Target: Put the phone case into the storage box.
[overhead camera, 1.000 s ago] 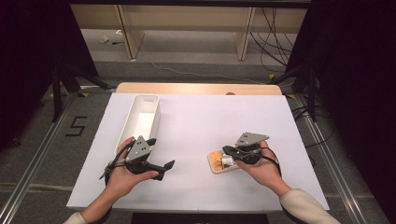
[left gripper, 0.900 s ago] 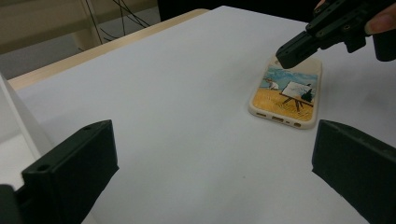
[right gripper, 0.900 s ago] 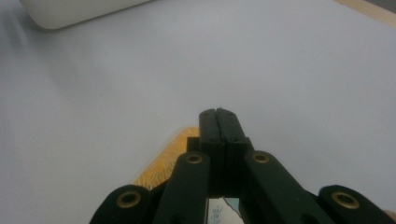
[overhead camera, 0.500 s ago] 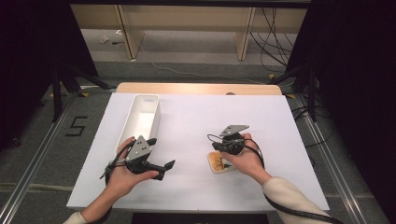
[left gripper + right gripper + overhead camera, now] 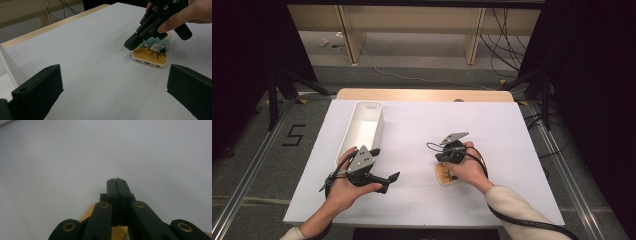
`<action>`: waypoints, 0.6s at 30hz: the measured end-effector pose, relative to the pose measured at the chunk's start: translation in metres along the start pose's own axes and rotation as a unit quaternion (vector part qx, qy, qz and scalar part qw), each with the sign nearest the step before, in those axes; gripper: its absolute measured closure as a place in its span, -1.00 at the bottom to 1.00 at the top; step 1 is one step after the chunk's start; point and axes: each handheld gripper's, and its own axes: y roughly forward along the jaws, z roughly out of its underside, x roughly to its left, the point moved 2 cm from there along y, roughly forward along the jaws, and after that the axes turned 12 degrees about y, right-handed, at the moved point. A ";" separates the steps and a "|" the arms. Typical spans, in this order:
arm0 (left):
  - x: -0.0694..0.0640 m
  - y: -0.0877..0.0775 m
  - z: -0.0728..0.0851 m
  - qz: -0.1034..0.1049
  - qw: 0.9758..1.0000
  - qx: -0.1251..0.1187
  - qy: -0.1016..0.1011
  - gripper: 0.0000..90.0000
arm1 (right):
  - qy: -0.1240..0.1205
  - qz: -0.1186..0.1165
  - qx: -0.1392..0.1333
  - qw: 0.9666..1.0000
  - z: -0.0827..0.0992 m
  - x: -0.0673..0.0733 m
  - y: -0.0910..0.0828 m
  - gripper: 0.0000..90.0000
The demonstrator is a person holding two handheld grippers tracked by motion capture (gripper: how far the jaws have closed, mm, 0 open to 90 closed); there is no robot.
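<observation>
you're working the closed right gripper (image 5: pixel 132 44) at the far end of the phone case (image 5: pixel 152 53), w/ nothing gripped.
the case is lying flat on the desk (image 5: pixel 512 130), nearer the front edge, right of centre; the white bin (image 5: pixel 362 127) is sitting well apart by the left edge. your right jaws are pressed together, tip just over the case's end, so you're nudging, not pinching: stay low, push slow. the left gripper (image 5: pixel 384 181) is hovering w/ jaws wide, holding nothing.

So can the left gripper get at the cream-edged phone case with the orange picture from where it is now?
Probably yes: the left gripper is open, with bare white table between it and the phone case, though the shut right gripper sits over its far end.
</observation>
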 end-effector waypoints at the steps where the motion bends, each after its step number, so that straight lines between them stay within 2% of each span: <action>1: 0.000 0.000 0.000 0.000 1.000 0.000 -0.001 -1.00 | 0.002 0.000 0.001 1.000 0.000 0.000 0.001 1.00; 18: 0.001 0.001 0.001 -0.001 1.000 0.000 -0.001 -1.00 | -0.003 -0.003 0.029 1.000 -0.001 0.001 0.005 1.00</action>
